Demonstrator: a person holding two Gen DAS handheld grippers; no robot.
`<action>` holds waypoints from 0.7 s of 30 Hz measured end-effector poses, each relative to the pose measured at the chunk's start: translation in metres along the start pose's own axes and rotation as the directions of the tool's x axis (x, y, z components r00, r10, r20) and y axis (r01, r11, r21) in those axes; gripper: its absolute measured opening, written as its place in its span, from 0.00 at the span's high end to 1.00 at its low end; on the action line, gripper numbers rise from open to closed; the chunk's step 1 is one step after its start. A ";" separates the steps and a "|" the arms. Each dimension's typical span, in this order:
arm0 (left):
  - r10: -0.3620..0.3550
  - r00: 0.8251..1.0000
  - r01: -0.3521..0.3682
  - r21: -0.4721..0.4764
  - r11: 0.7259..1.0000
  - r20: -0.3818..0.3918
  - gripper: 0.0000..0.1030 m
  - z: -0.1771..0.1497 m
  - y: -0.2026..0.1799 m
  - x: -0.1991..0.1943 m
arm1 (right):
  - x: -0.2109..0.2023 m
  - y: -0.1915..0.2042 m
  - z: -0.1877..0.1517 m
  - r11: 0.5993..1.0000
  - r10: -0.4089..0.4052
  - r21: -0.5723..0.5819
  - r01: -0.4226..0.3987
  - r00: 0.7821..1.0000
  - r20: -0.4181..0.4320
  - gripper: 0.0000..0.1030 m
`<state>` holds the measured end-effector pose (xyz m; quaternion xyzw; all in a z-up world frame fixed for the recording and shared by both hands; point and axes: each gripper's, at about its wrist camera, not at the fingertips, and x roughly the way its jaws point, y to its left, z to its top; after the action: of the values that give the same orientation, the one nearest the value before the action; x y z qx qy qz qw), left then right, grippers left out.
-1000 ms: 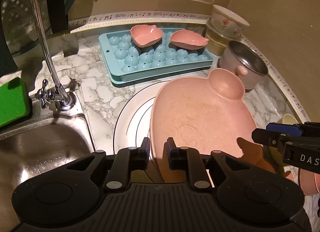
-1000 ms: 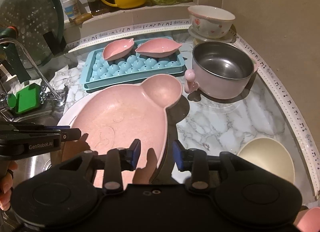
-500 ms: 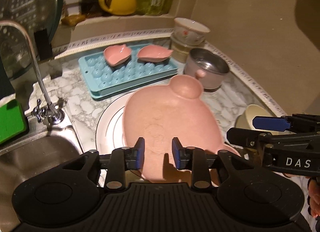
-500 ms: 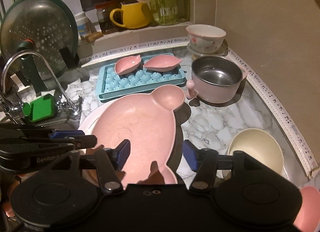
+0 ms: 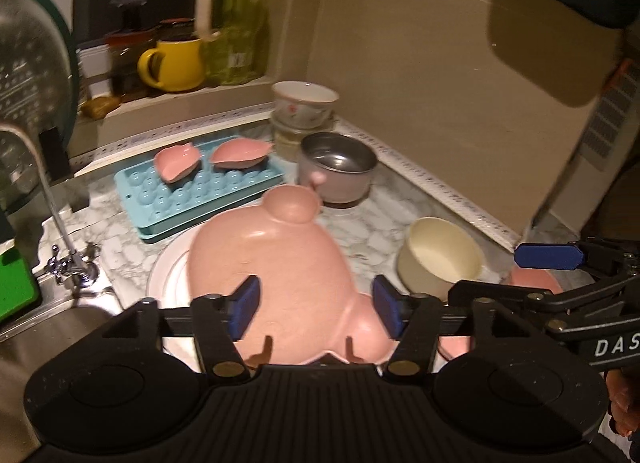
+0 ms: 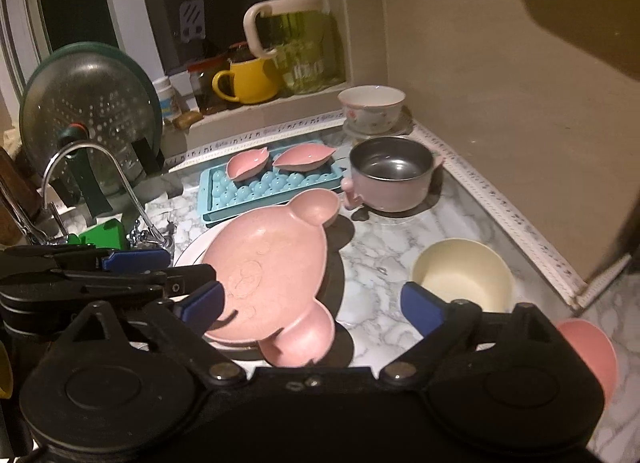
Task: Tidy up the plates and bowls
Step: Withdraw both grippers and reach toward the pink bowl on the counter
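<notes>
A pink bear-shaped plate (image 5: 272, 275) lies on a white plate (image 5: 168, 279) on the marble counter. My left gripper (image 5: 315, 305) hangs above its near edge. Its jaws are opening, and the pads are clear of the plate. My right gripper (image 6: 311, 305) hovers over the plate's near ear (image 6: 300, 343). Its jaws are also opening wide, with nothing gripped. A cream bowl (image 6: 460, 275) stands to the right of the plate, and a pink bowl (image 6: 588, 351) sits at the near right. A steel-lined pink bowl (image 6: 390, 175) and a floral bowl (image 6: 372, 107) stand further back.
A blue ice tray (image 6: 272, 191) behind the plate carries two pink leaf-shaped dishes (image 6: 248, 165). The sink (image 5: 48, 327) and tap (image 5: 72, 263) are on the left, beside a green sponge (image 5: 16, 287). A yellow mug (image 6: 248, 81) and jars stand on the back ledge. A wall closes the right side.
Both grippers have let go of the pink bear plate, opened, and drawn back and upward. The plate now rests on the white plate.
</notes>
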<state>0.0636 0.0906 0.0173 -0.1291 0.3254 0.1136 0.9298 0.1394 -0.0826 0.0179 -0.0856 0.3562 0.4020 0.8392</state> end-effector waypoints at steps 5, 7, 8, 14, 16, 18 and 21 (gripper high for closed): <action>-0.052 0.999 0.052 0.035 0.998 0.009 0.32 -0.004 -0.022 -0.006 | -0.025 -0.013 -0.011 0.999 -0.027 0.026 0.027 1.000 0.015 0.01; -0.075 0.997 0.074 0.052 0.996 0.009 0.27 -0.006 -0.032 -0.007 | -0.035 -0.020 -0.016 0.998 -0.041 0.040 0.040 0.999 0.019 0.01; -0.082 0.997 0.082 0.058 0.995 0.010 0.22 -0.007 -0.037 -0.007 | -0.039 -0.023 -0.018 0.998 -0.050 0.050 0.049 0.999 0.021 0.00; -0.127 0.992 0.127 0.083 0.988 -0.004 0.22 -0.008 -0.064 0.000 | -0.059 -0.049 -0.033 0.986 -0.140 0.091 0.138 0.990 0.011 0.00; -0.145 0.989 0.145 0.090 0.985 -0.015 0.22 -0.009 -0.073 0.004 | -0.064 -0.061 -0.040 0.981 -0.155 0.115 0.153 0.988 0.006 0.00; -0.164 0.986 0.166 0.099 0.981 -0.027 0.22 -0.009 -0.084 0.009 | -0.069 -0.074 -0.046 0.975 -0.171 0.145 0.169 0.985 0.002 0.00; -0.184 0.982 0.188 0.110 0.976 -0.044 0.22 -0.009 -0.100 0.019 | -0.076 -0.095 -0.053 0.959 -0.220 0.181 0.217 0.975 -0.002 0.00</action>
<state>0.1026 -0.0040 0.0146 -0.1078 0.3333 0.0051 0.9366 0.1489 -0.2149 0.0157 -0.0447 0.3720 0.2737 0.8859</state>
